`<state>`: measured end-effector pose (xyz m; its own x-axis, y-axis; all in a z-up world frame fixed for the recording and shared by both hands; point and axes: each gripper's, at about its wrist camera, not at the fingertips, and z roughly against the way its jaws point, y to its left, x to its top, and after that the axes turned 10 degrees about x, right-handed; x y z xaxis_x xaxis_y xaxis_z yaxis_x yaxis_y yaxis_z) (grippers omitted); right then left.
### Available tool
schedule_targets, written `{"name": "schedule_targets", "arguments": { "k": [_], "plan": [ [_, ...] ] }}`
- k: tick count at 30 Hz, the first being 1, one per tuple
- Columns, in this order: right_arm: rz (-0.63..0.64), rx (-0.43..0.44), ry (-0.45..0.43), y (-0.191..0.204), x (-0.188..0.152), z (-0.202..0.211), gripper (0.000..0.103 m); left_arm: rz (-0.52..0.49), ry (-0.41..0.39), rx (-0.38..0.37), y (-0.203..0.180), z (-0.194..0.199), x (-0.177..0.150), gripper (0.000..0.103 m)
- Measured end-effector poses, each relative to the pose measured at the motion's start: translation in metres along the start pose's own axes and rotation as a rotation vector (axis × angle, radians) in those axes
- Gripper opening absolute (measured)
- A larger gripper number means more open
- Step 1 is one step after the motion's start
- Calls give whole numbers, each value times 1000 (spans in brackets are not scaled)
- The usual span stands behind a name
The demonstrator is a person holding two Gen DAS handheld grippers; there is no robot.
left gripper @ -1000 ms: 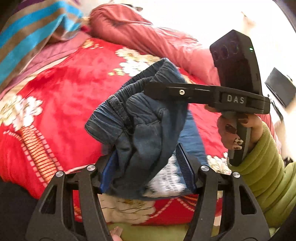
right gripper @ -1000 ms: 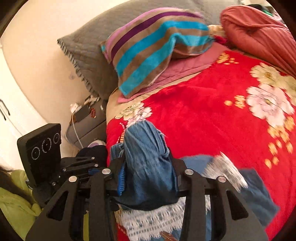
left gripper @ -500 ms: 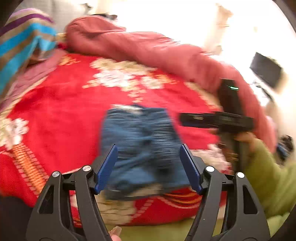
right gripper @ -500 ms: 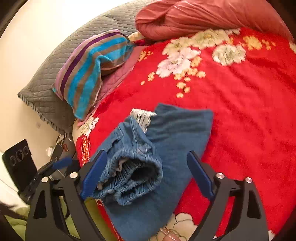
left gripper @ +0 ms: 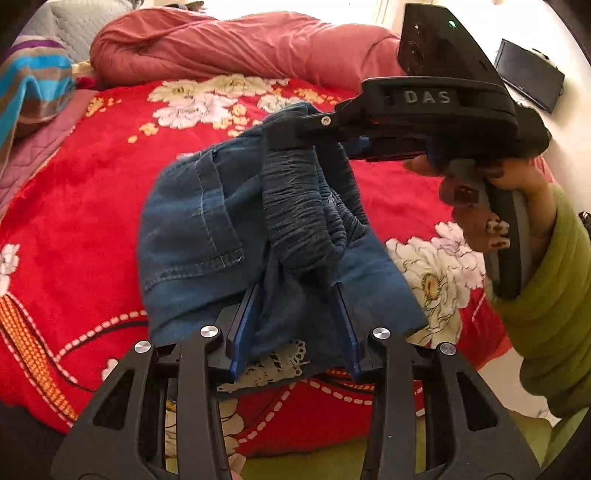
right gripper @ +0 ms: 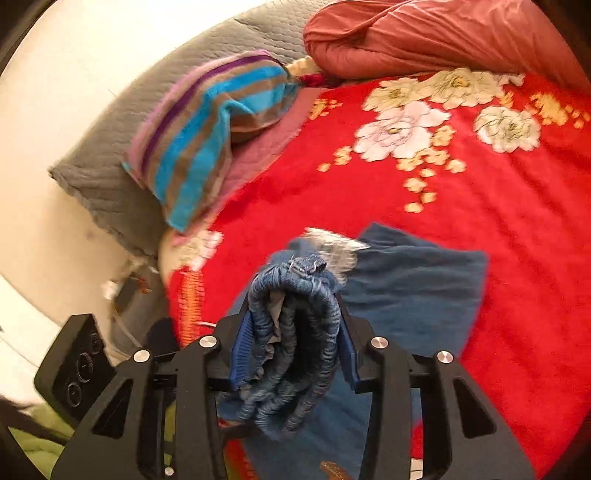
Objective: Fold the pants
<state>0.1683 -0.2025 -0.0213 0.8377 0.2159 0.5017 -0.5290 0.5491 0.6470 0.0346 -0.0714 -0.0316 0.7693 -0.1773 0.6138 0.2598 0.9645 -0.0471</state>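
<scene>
both hand-held grippers, left and right, having just closed, pinch the half-folded pants above the bed; final fold remains.

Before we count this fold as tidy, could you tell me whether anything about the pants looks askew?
Yes: the pants are no flat fold. The waistband is bunched in the right claw, the left claw grips another wad, and white lace pokes out underneath.

Red blanket open right of pants; striped pillow, rolled quilt block far side.
</scene>
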Motion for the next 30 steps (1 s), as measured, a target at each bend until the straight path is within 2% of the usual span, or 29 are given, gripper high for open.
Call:
{"name": "schedule_targets", "arguments": {
  "k": [2, 6, 8, 9, 15, 18, 23, 26, 30],
  "plan": [
    [-25, -61, 31, -12, -7, -6, 40, 7, 9, -19, 1, -1, -2, 32],
    [-73, -71, 13, -28, -21, 2, 51, 17, 3, -61, 2, 8, -5, 35],
    [-65, -84, -1, -26, -23, 10, 59, 32, -7, -79, 4, 15, -6, 43],
    [-56, -92, -10, -24, -24, 16, 60, 35, -14, -84, 5, 19, -6, 46],
    [4, -120, -97, -6, -27, 54, 68, 59, -58, -36, 12, 39, -2, 62],
    [68, -132, -120, 12, -33, 69, 83, 81, -66, -12, 18, 43, 2, 70],
    [202, -168, -120, 43, -50, 85, 85, 103, -65, 32, 26, 45, 7, 78],
    [271, -181, -103, 59, -62, 86, 85, 110, -58, 56, 29, 43, 10, 80],
    [363, -191, -38, 74, -81, 74, 85, 125, -36, 89, 36, 34, 14, 80]
  ]
}}
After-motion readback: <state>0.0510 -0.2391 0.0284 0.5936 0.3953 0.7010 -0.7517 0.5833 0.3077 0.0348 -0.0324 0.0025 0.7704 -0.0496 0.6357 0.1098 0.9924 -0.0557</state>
